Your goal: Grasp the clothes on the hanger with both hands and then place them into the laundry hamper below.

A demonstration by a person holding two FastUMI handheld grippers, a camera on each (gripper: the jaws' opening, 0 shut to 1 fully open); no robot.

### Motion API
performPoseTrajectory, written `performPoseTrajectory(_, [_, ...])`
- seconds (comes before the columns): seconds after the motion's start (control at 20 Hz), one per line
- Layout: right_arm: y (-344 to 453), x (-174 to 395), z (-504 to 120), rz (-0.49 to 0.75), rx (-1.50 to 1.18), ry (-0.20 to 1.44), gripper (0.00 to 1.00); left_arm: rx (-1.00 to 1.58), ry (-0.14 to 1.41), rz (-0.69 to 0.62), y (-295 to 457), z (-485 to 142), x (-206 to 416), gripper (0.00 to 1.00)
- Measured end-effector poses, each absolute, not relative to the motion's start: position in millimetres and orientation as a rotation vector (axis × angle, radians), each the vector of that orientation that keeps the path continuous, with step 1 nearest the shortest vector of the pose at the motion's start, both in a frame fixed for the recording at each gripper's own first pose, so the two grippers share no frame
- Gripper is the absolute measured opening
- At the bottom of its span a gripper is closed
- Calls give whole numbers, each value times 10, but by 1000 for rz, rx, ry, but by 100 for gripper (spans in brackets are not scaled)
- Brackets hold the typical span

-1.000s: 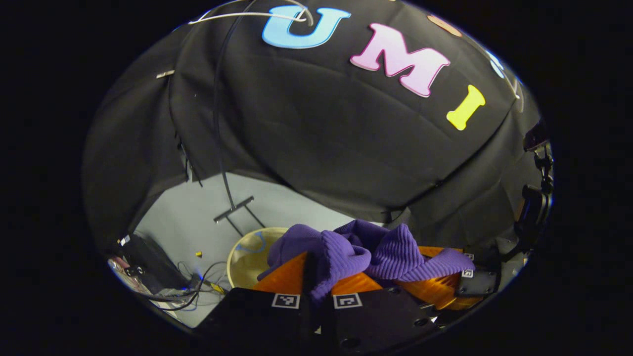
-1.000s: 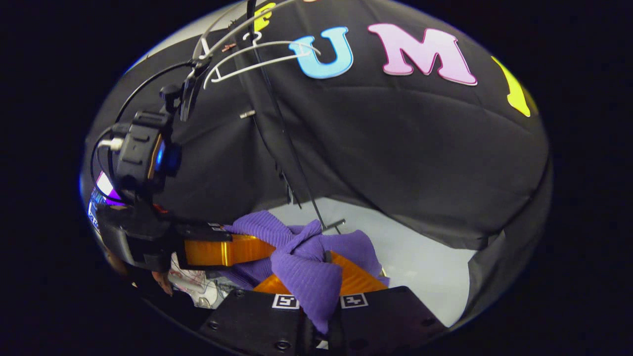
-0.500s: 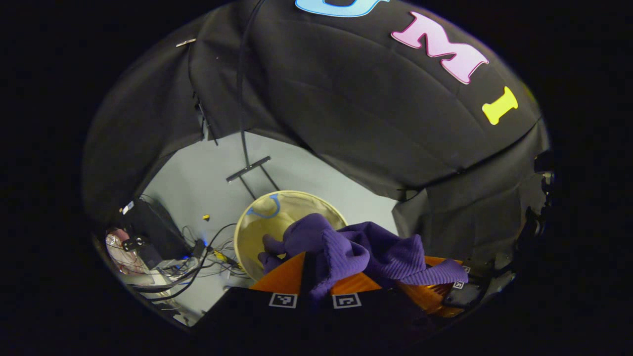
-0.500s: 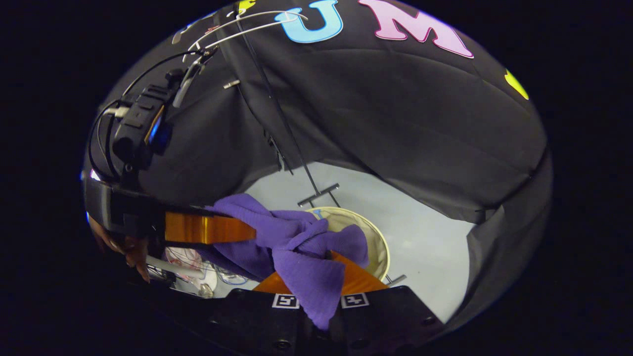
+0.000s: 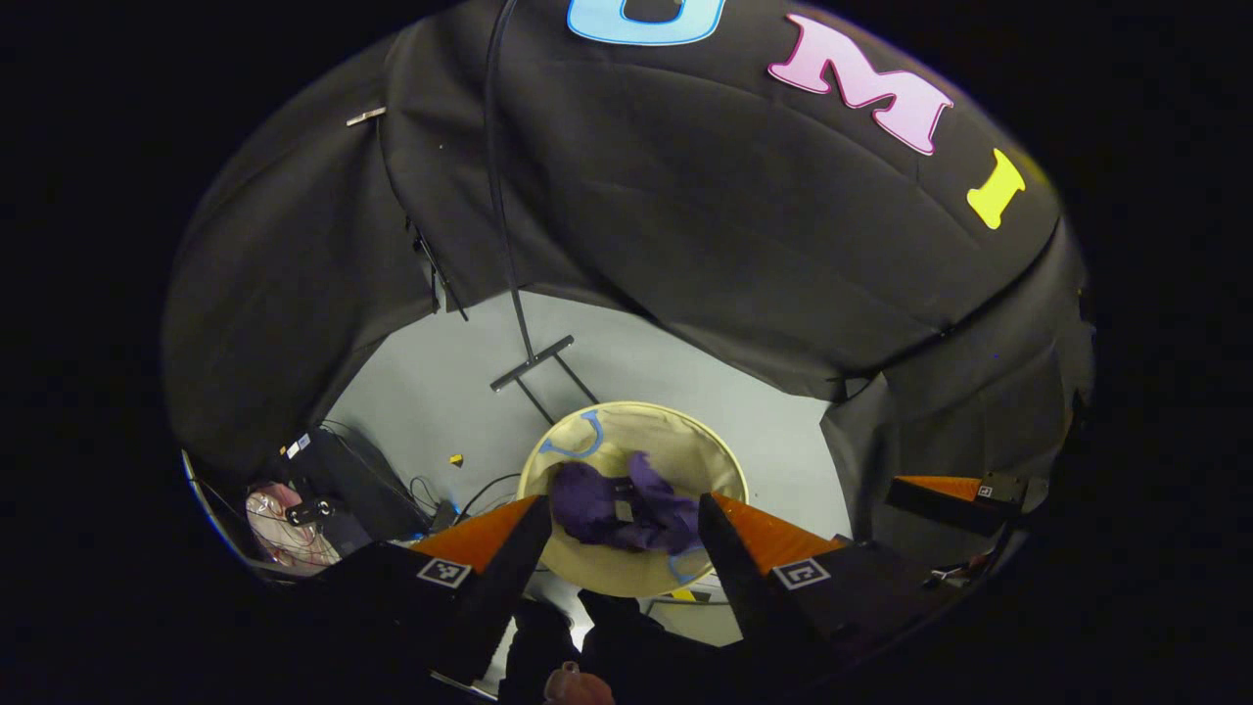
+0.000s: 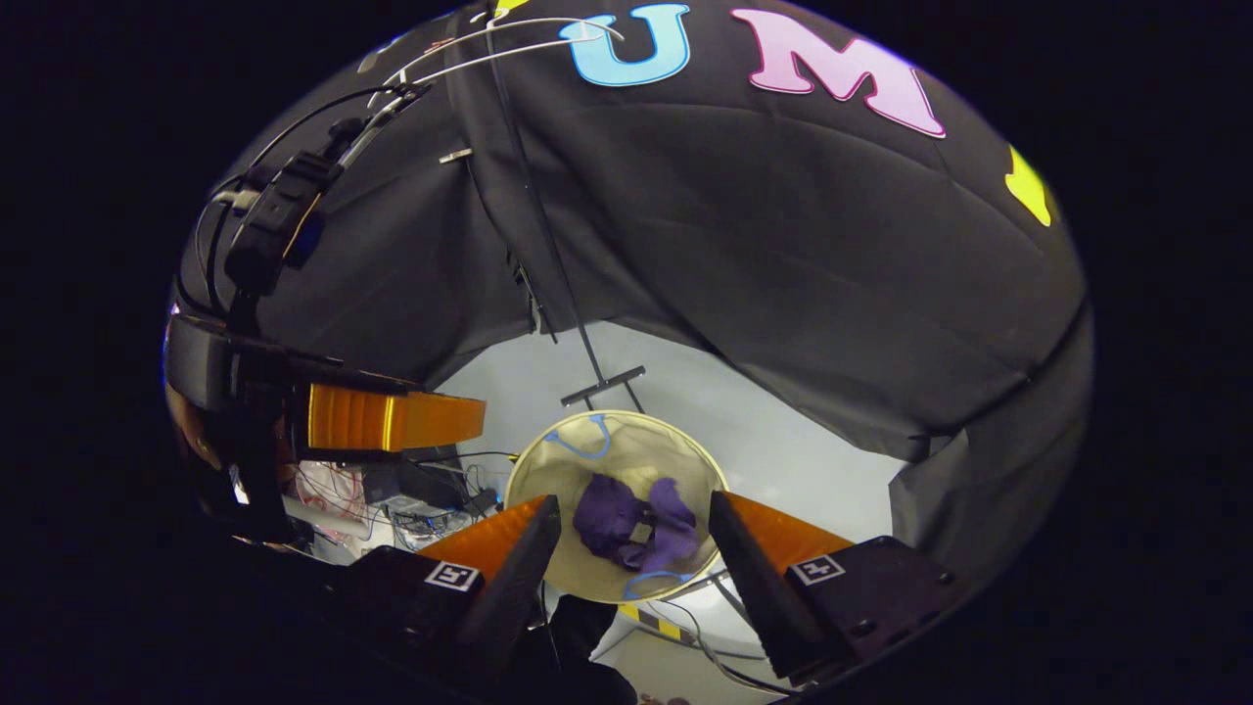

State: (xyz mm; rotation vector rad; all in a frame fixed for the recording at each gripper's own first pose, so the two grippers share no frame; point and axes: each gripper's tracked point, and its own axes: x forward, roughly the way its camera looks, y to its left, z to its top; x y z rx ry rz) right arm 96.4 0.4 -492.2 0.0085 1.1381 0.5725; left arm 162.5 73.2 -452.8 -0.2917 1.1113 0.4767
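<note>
Left gripper view: the left gripper (image 5: 619, 534) now has its orange fingers spread wide with nothing between them, where half a second ago they pinched the purple cloth. The cloth (image 5: 626, 507) has dropped and lies crumpled inside the hamper (image 5: 719, 460), low at centre frame, seen straight down through the gap between the fingers. The right gripper (image 5: 954, 487) shows at the lower right edge, drawn apart from the left one (earlier the two sat close together, joined by the cloth).

Right gripper view tells the same: the right gripper (image 6: 631, 529) is spread open and empty, and the cloth (image 6: 636, 524) that hung over its fingers is now a small heap on the hamper's floor, off toward the near rim (image 6: 548, 446). The left gripper (image 6: 396, 421) reaches in from the left of the frame, its fingers clear of the cloth and above the hamper's left side. A white hanger (image 6: 499, 44) hangs bare at the top of the frame.

The cloth sits well inside the hamper's round rim, touching no edge that can be seen. Pale floor (image 5: 431, 392) lies open behind and to the right of the hamper; a stand foot (image 5: 533, 362) stands just beyond its far rim, and cables and gear (image 5: 323, 490) crowd the lower left.
</note>
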Motion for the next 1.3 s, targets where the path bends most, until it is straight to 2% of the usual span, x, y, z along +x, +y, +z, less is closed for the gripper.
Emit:
performPoseTrajectory(0.25, [-46, 962, -4738, 536, 27, 1098, 99, -269, 1038, 457, 757, -4305, 1625, 96])
performPoseTrajectory(0.5, [146, 1077, -4206, 520, 71, 957, 99, -207, 945, 303, 657, -3943, 1595, 96])
performPoseTrajectory(0.55, [182, 1097, -4077, 516, 70, 922, 99, -206, 911, 267, 597, -3818, 1581, 93])
performPoseTrajectory(0.8, [469, 1114, -3260, 482, 92, 716, 99, -276, 654, 155, 557, -2901, 1547, 95])
performPoseTrajectory(0.85, [533, 1102, -3056, 471, 93, 662, 99, -253, 596, 141, 630, -2658, 1457, 92])
performPoseTrajectory(0.9, [510, 1100, -2887, 457, 89, 605, 99, -228, 534, 119, 671, -2387, 1385, 95])
performPoseTrajectory(1.05, [658, 989, -2265, 406, 62, 436, 98, -148, 343, 48, 705, -1603, 1104, 95])
performPoseTrajectory(1.25, [896, 646, -1501, 350, 27, 277, 98, -44, 168, 24, 885, -898, 585, 95])
performPoseTrajectory(1.3, [916, 541, -1318, 325, 20, 239, 98, -24, 124, 13, 884, -733, 444, 92])
